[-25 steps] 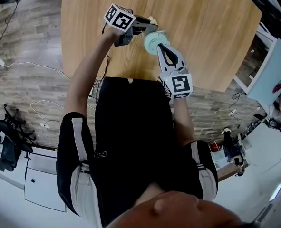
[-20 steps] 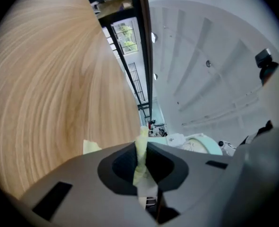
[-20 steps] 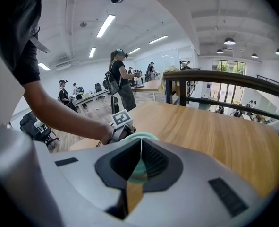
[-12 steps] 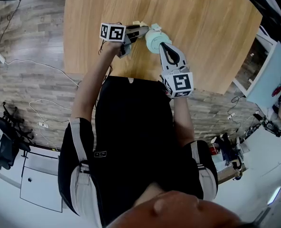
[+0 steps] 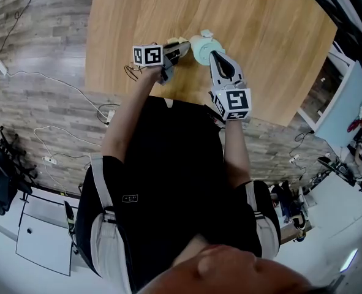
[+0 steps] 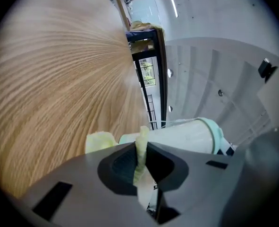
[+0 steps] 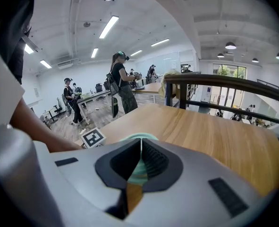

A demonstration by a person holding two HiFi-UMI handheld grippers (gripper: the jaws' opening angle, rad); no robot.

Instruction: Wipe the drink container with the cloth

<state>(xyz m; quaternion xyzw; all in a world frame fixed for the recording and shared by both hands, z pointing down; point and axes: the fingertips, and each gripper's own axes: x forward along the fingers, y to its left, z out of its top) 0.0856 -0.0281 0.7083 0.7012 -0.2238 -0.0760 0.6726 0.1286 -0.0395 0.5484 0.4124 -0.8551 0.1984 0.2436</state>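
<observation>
Swinging down and level since a second ago, my left tongs now press the cloth to the side of the cup, which sits on the table a touch farther from me than before. They are clenched on a fold of cloth, so the wiping is under way. My right tongs are closed too, seemingly nipping the cup's top edge to steady it, much as earlier.
</observation>
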